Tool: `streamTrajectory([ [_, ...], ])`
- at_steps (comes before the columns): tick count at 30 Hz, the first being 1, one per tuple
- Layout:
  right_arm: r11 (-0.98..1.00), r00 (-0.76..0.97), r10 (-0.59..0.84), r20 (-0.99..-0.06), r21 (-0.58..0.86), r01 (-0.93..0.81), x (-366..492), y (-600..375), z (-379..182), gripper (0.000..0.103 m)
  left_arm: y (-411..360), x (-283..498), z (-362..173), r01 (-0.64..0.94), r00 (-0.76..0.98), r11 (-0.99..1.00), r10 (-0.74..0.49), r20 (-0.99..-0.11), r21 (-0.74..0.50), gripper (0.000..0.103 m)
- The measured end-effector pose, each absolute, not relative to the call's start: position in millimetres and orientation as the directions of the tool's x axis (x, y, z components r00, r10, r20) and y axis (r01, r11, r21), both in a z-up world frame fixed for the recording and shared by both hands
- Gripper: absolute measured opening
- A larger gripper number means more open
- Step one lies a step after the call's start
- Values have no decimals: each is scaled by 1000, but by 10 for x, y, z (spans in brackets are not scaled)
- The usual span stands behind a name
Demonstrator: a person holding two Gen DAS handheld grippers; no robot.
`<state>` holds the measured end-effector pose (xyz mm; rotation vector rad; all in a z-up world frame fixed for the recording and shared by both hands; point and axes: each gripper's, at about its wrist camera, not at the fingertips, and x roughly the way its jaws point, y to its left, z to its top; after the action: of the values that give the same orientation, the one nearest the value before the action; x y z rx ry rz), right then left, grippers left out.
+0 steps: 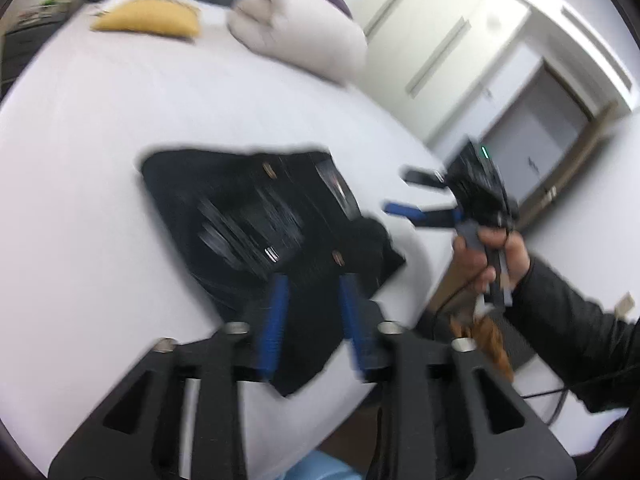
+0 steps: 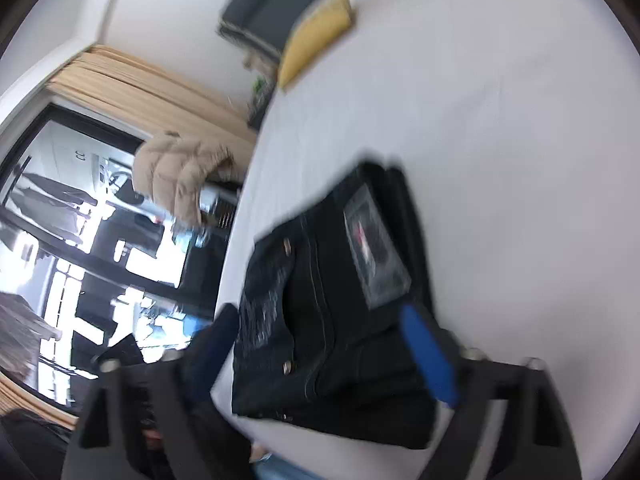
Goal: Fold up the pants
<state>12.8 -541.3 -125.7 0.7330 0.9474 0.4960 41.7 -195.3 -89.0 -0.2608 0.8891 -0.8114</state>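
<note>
Both tongs, left tongs (image 1: 312, 280) and right tongs (image 2: 320, 344), stand released above the folded pants (image 1: 256, 216) on the bed (image 1: 100, 160); folding looks finished, perhaps only smoothing remains.

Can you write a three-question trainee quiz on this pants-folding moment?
1. True or false: the right tool is clamped on the black pants.
2. Which lies farther up the white bed? A) yellow cushion B) red towel C) open book
3. Fill in: the pants lie in a ____ bundle near the bed's edge.

Key: 1 false, its blue fingers stand apart with nothing pinched; 2 A; 3 folded.
</note>
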Motion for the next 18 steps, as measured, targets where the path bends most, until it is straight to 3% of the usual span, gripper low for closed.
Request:
streamTrajectory([
  [1,662,510,668,-542,746,-74,154,-5474,-1207,90,-1882,476,-893,485,396,707,-703,-591,-515,87],
  [2,665,500,663,-557,745,-52,222,-5539,-1214,90,-1815,551,-934,445,433,732,-680,-591,-516,95],
  [8,713,339,642,-688,698,64,652,-5507,-1649,71,-1919,969,-1291,321,326,747,-664,-673,-582,95],
  [11,697,321,663,-677,714,68,783,-5448,-1773,68,-2146,1116,-1415,311,254,746,-663,-704,-589,95],
  [15,717,273,660,-700,695,49,945,-5276,-1833,65,-2331,1245,-1626,272,199,792,-602,-773,-547,88],
  [16,727,260,654,-710,685,42,962,-5240,-1848,63,-2350,1252,-1626,282,203,806,-581,-788,-521,83],
  [17,735,249,649,-719,677,37,979,-5200,-1851,59,-2399,1264,-1618,288,203,817,-562,-802,-500,68],
  [18,749,239,636,-734,661,37,990,-5166,-1855,56,-2435,1283,-1612,290,201,827,-544,-815,-481,61],
])
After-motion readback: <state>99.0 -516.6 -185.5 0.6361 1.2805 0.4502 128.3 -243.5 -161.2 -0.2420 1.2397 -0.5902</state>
